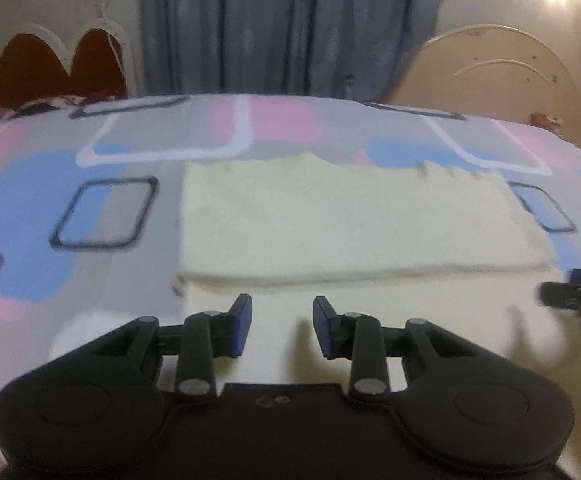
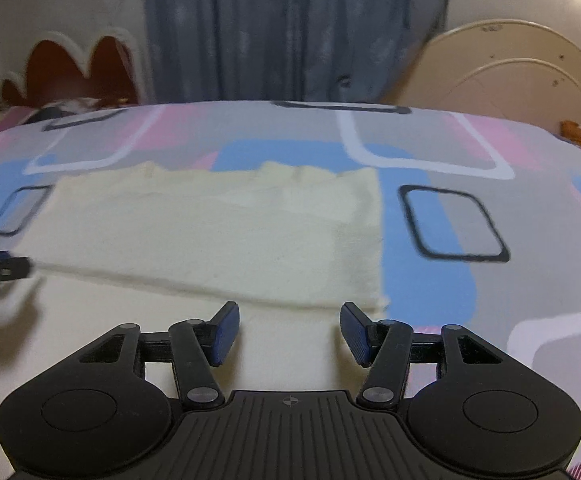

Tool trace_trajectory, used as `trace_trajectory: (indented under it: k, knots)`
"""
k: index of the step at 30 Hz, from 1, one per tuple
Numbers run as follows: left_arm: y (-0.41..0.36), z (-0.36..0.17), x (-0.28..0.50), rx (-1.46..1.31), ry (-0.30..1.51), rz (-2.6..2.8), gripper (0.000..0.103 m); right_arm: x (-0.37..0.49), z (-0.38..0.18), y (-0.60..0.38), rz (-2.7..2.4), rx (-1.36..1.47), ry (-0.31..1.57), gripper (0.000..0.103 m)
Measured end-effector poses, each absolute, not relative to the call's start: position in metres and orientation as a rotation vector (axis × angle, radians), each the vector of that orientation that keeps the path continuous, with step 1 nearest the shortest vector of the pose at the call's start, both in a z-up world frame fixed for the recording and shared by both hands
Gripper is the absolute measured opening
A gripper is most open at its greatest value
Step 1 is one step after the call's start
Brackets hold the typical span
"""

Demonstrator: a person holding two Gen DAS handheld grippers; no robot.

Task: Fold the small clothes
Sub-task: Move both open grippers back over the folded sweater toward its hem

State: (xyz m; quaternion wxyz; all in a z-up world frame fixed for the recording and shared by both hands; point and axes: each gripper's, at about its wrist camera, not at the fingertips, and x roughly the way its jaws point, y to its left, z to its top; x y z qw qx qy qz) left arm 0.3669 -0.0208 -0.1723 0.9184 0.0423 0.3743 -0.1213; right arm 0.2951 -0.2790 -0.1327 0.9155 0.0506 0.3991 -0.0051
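Left claw (image 1: 281, 326) agape | right claw (image 2: 289, 332) agape | cloth (image 1: 346, 220) long axis left-right

I am in a bedroom at home: a bed with a colourful sheet (image 1: 138, 148), a headboard (image 1: 506, 76) and grey curtains (image 1: 282, 28).

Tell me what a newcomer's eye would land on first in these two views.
The pale yellow cloth, already folded once, lies flat mid-bed on the bedsheet patterned in pink, blue and grey. Both tongs, left and right, hover open over its near edge, holding nothing. Behind hangs a blue-grey curtain.
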Motion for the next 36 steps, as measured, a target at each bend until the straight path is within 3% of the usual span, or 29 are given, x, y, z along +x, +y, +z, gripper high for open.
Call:
trace_trajectory:
  k: [6,13,21,30,36]
  knots:
    - [-0.046,-0.192,0.321,0.113,0.831,-0.305,0.033,0.263,-0.144,-0.235,0.131,0.077,0.874,0.056]
    - [-0.014,-0.200,0.280,0.137,0.823,-0.203,0.038,0.222,-0.167,-0.256,0.118,-0.016,0.900,0.056]
    - [0.003,-0.186,0.238,0.108,0.854,-0.132,0.038,0.183,-0.158,-0.278,0.104,-0.013,0.902,0.056]
    - [-0.028,-0.186,0.187,0.109,0.880,-0.279,0.039,0.137,-0.146,-0.203,0.296,0.007,0.887,0.056]
    - [-0.006,-0.198,0.159,0.155,0.857,-0.290,0.046,0.102,-0.157,-0.206,0.195,-0.050,0.909,0.056]
